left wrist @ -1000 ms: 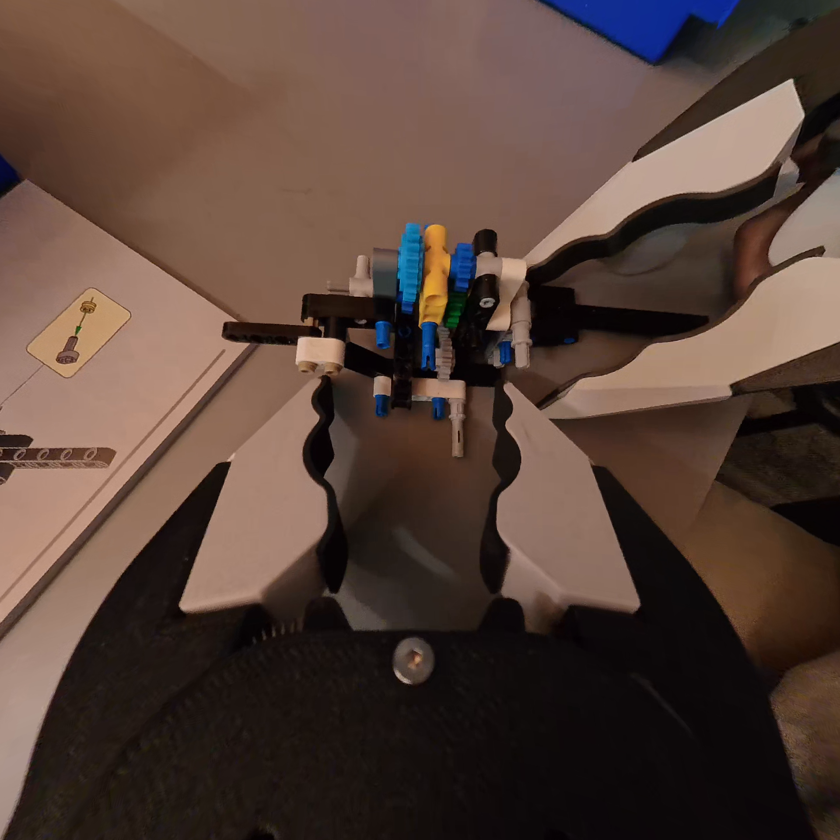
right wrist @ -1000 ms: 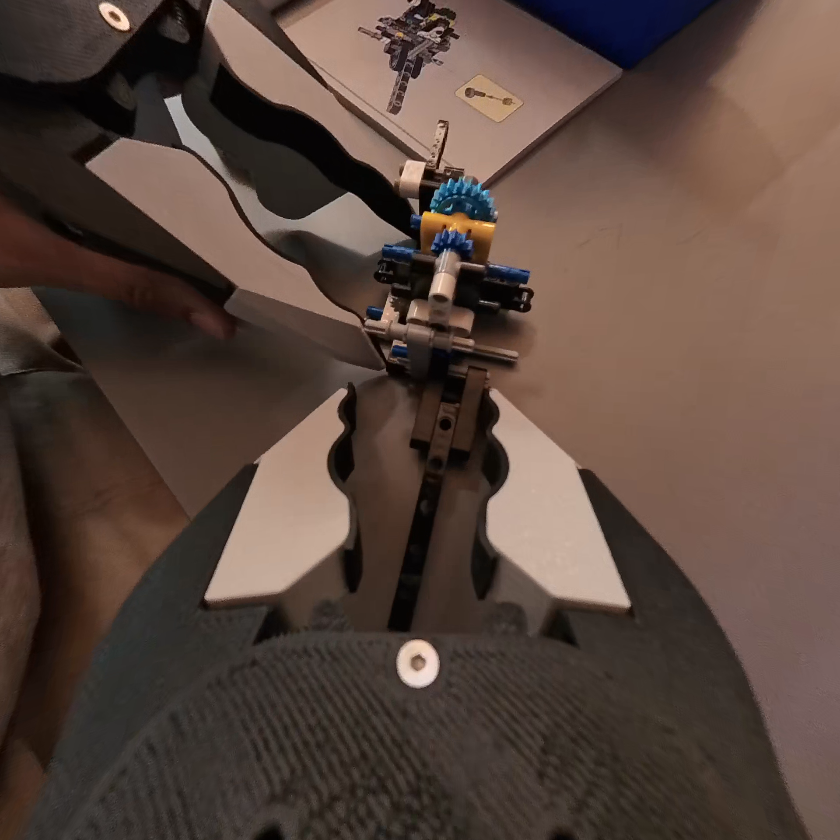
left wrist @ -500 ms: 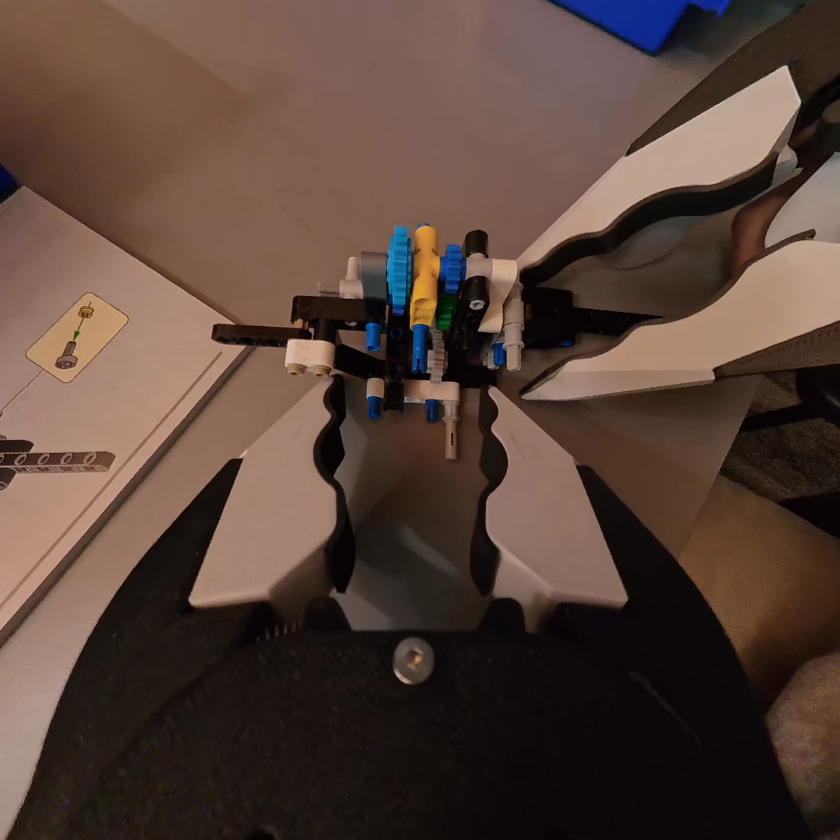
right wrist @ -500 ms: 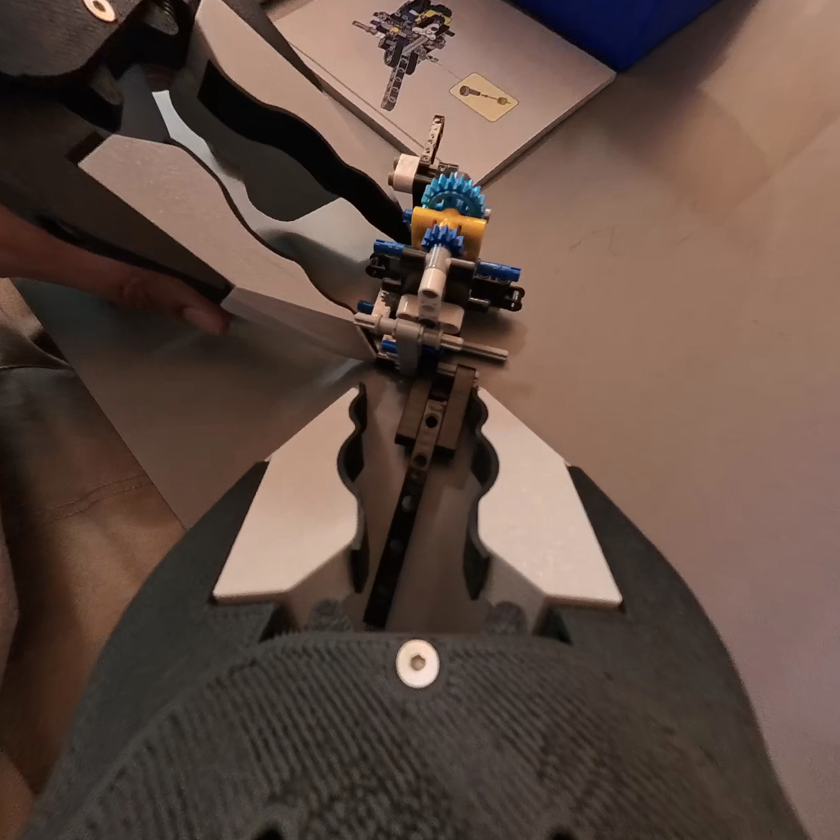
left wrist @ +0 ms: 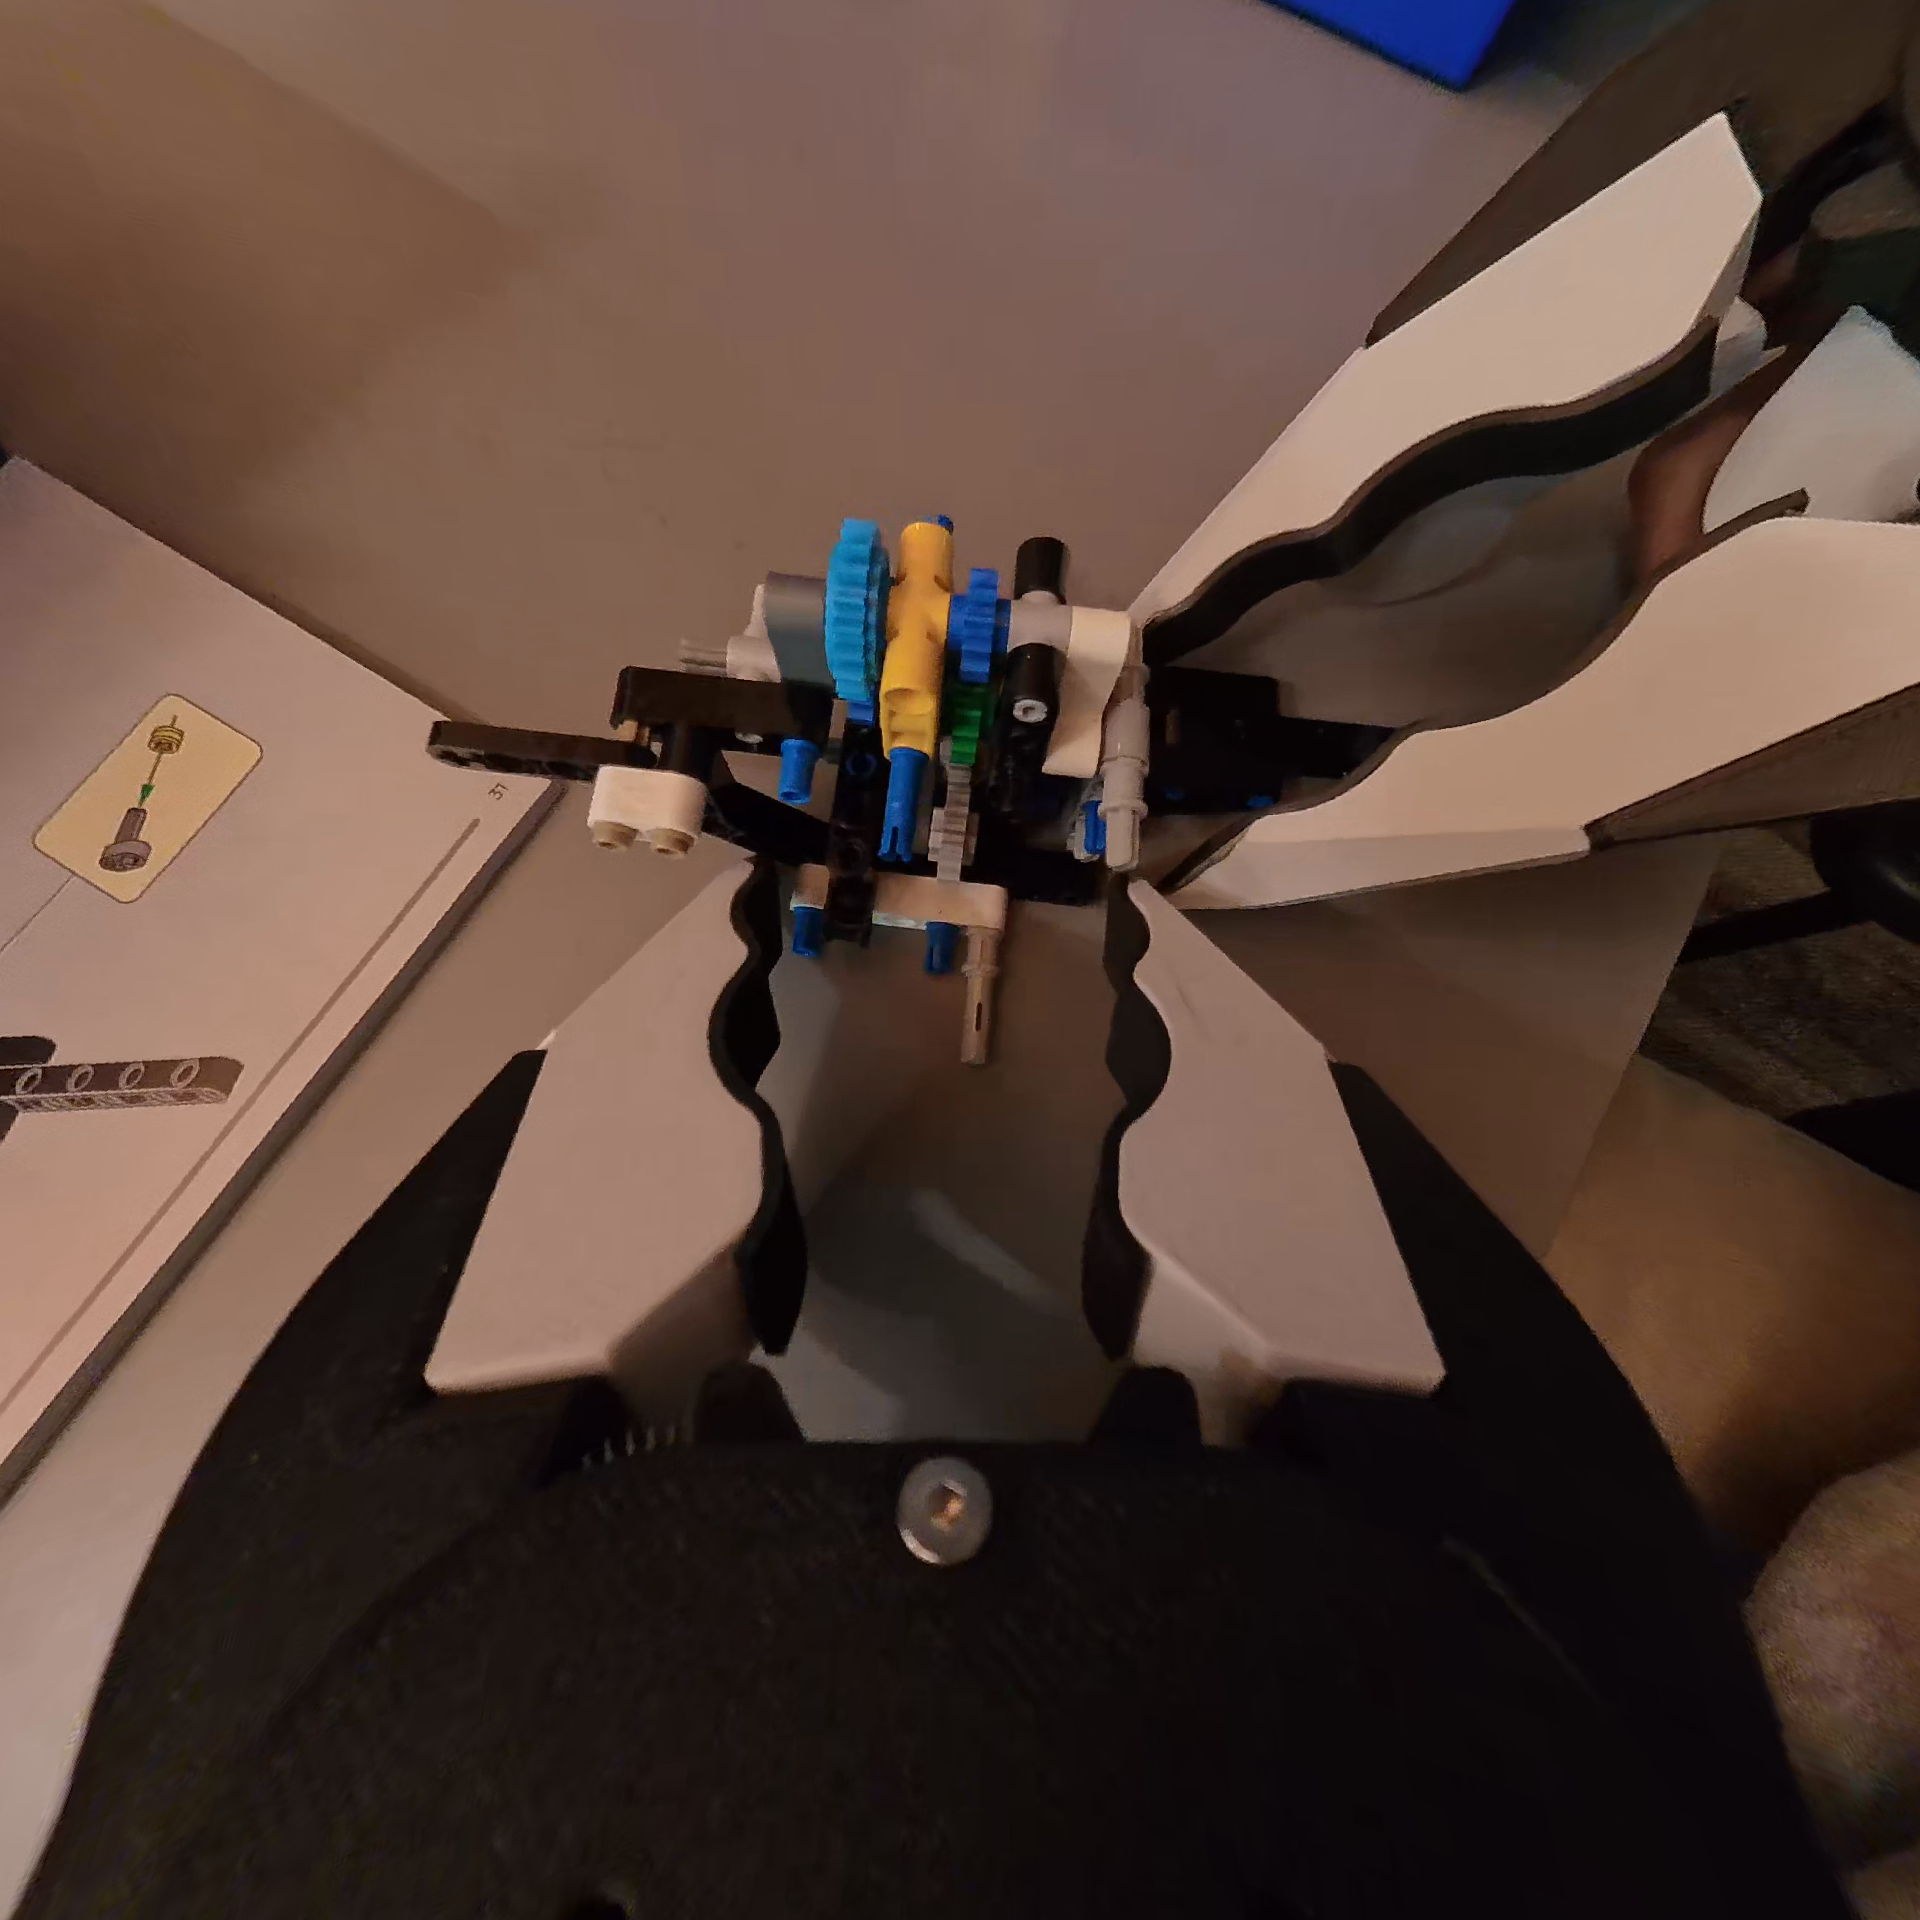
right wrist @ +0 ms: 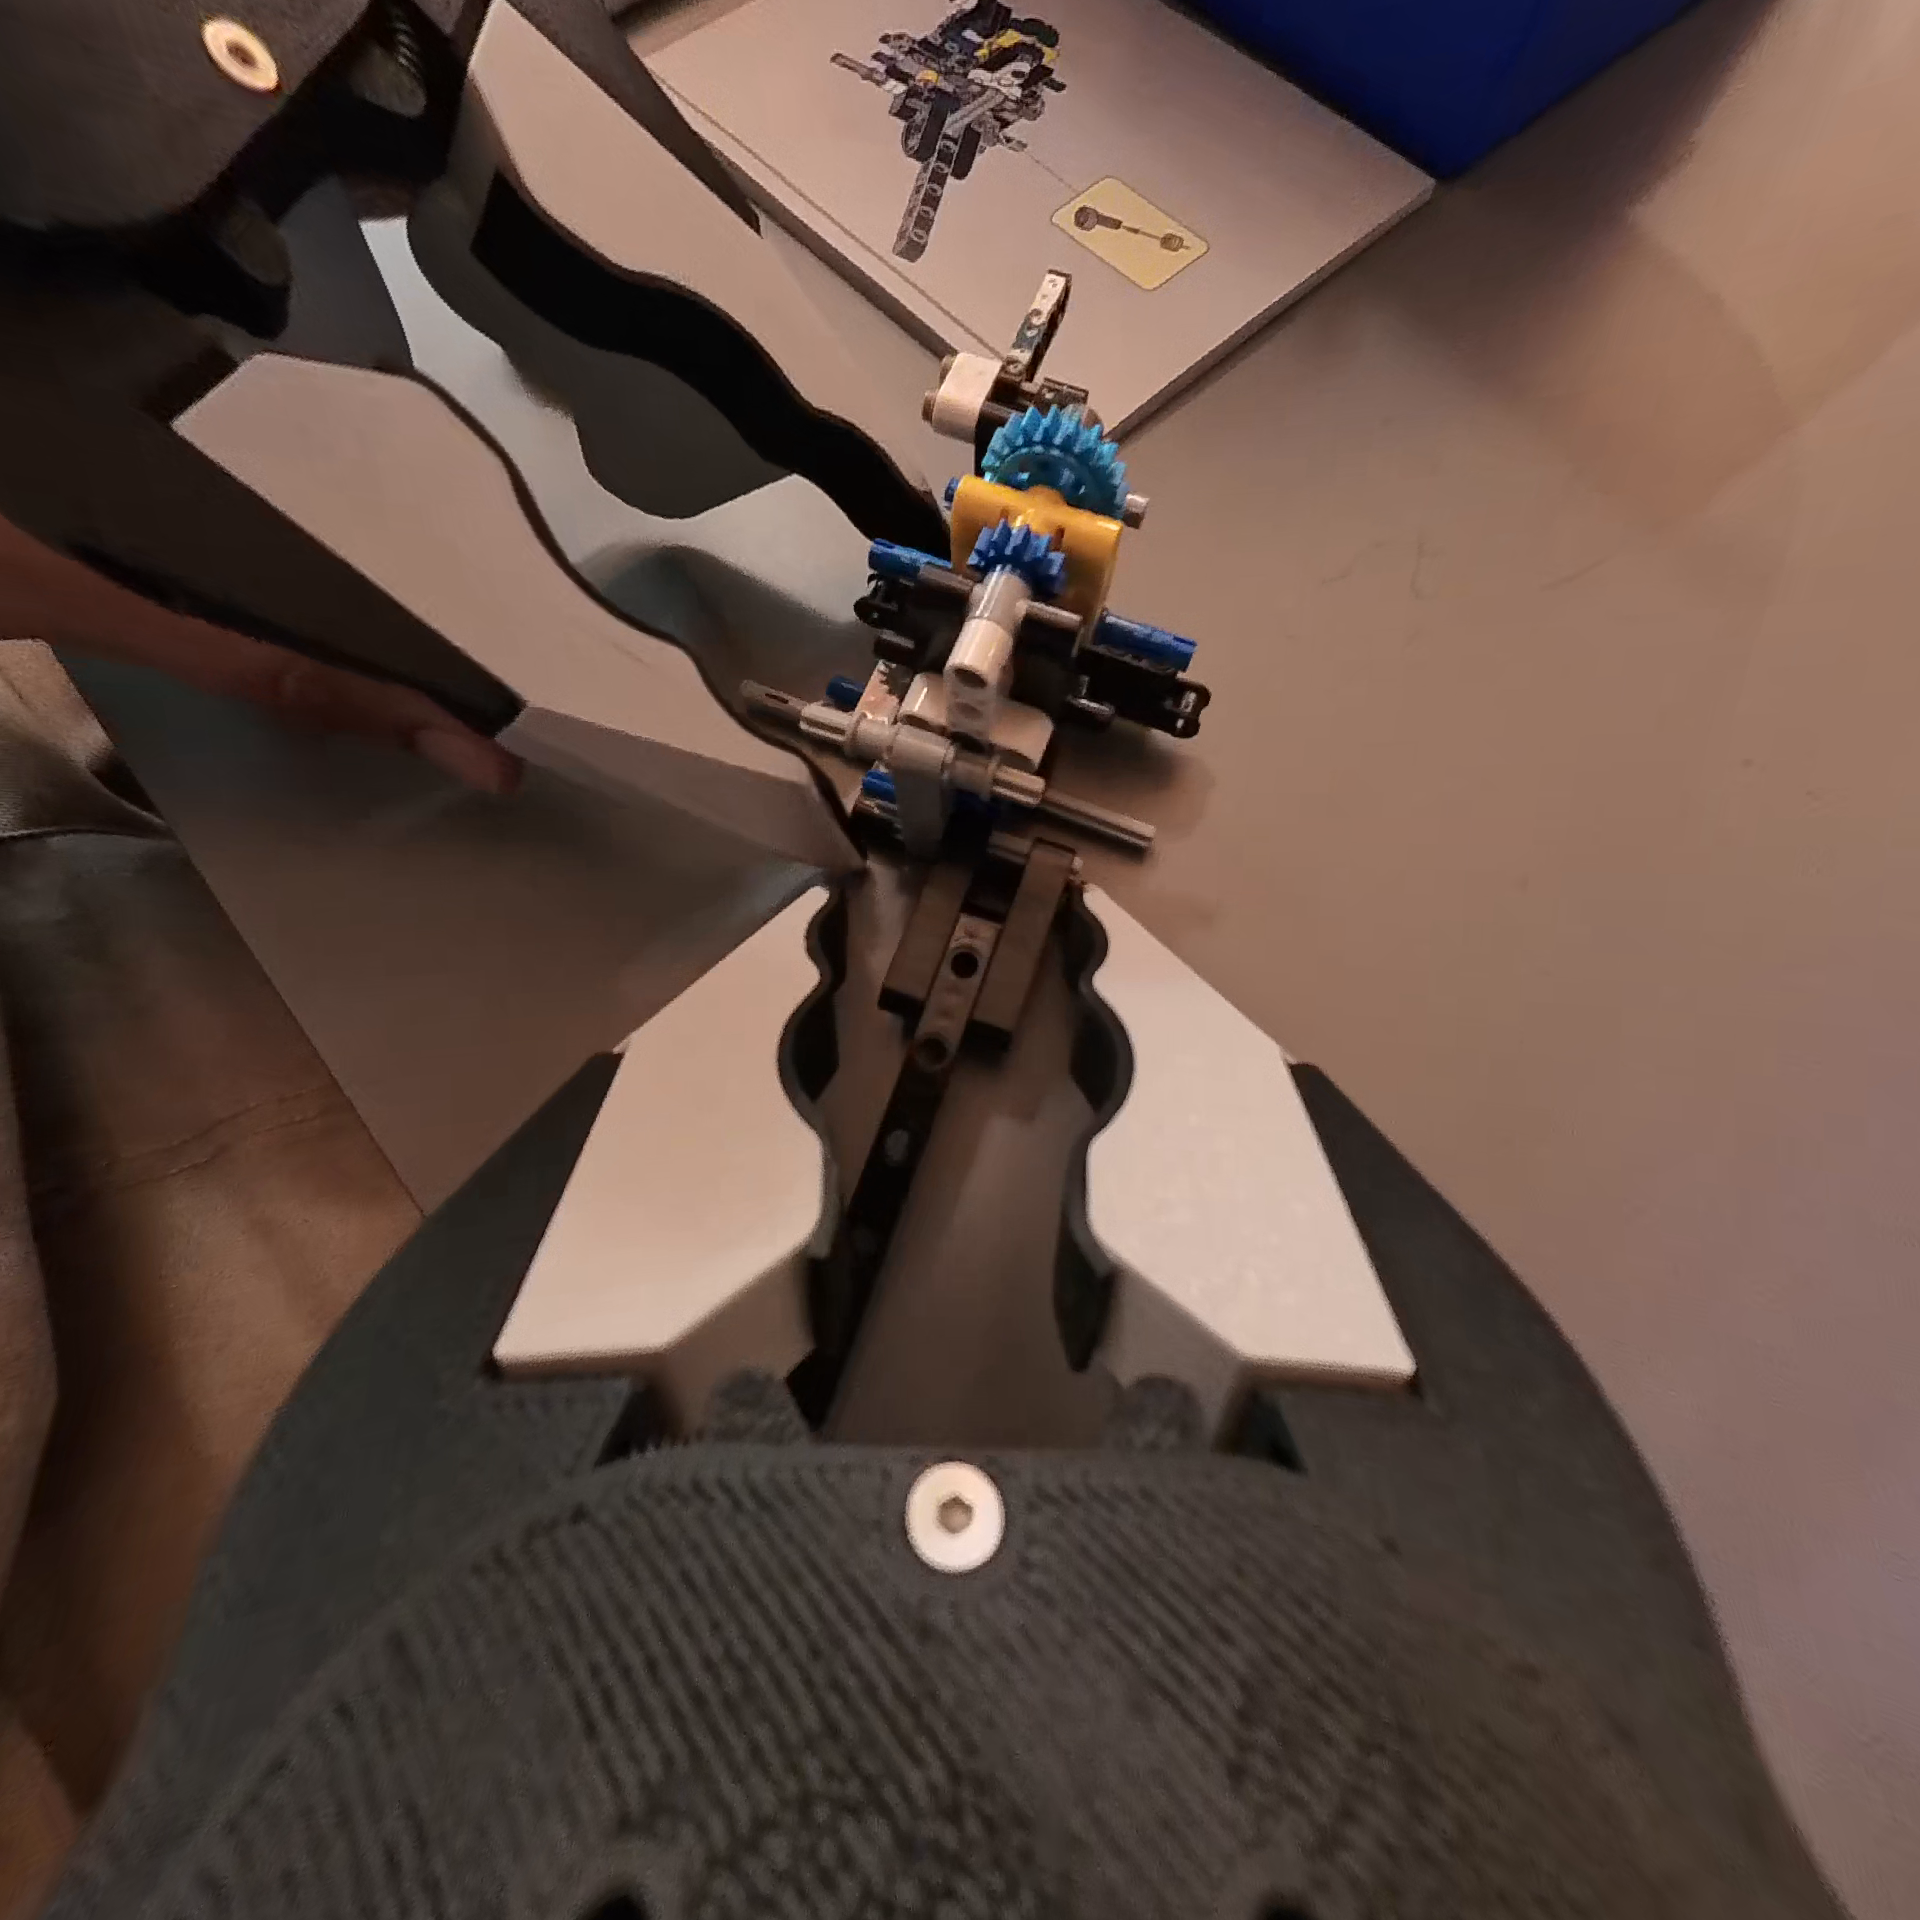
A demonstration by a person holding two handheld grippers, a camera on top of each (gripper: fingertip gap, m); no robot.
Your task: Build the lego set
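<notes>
1. The small lego assembly of black beams, blue gears, a yellow connector and white and grey pins (left wrist: pixel 914 727) sat low over the grey table (left wrist: pixel 727 260), just past the tips of both grippers, which met it at about a right angle.
2. The right gripper (right wrist: pixel 951 894) had its fingers narrow around the long black beam (right wrist: pixel 940 1039) that stuck out of the assembly toward it. The beam ran back between the fingers, I think to serve as a handle that kept the gears free.
3. The left gripper (left wrist: pixel 940 894) had its fingers parted, with a clear gap, and they held nothing. The white crosspiece and a grey pin (left wrist: pixel 977 987) pointed into that gap, so I judged it was coming to take hold or to press there.
4. The grey instruction booklet (left wrist: pixel 208 831) lay flat beyond the left finger of the left gripper, open for reading.
5. A blue box (right wrist: pixel 1455 62) stood far behind the assembly.
</notes>
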